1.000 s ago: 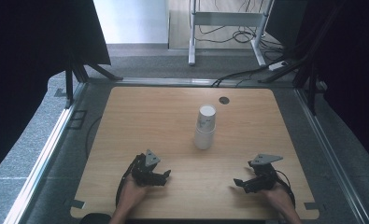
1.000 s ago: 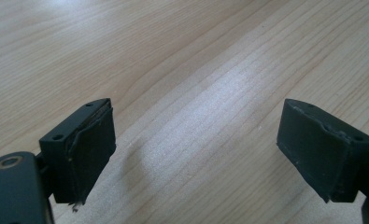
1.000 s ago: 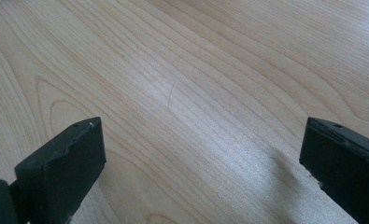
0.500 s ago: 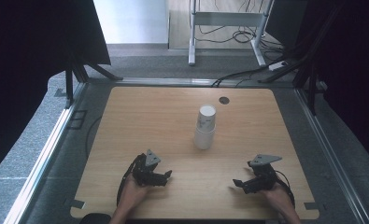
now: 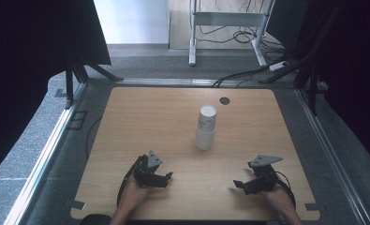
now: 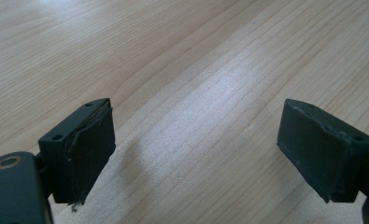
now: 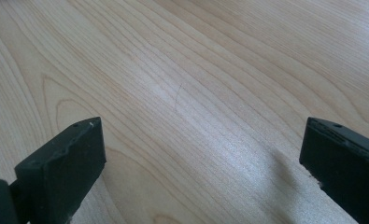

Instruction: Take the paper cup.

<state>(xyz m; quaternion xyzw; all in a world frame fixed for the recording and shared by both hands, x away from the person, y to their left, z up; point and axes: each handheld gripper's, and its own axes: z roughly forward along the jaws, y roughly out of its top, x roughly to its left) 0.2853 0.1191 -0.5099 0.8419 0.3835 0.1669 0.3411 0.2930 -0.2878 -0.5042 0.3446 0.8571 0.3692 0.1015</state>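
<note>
The left claw point(image 5: 167, 176) rests low on the near part of the desk point(image 5: 140, 122), held in the person's left hand point(image 5: 132, 196), its jaws spread apart with nothing but bare wood grain between them, as the left gripper view shows. The right claw point(image 5: 238, 184) sits the same way on the other side, cradled by the right hand point(image 5: 278, 199); in the right gripper view its jaws stand wide apart over empty wood. Both claws point inward toward each other and a little forward, which looks like a ready posture: open jaws mean neither needs to be reset before taking hold of something.

Out from them, near the middle of the desk and well apart from both claws, stands a stack of white paper cups point(image 5: 205, 127), upright and leaning slightly. It sits roughly between the two claws' lines of reach, somewhat closer to the right one, so either could go to it, or one could steady the stack while the other pulls a cup free.

Farther back, a small dark round grommet point(image 5: 225, 100) sits in the desk near its far edge. Cables point(image 5: 241, 75) trail across the floor beyond.
</note>
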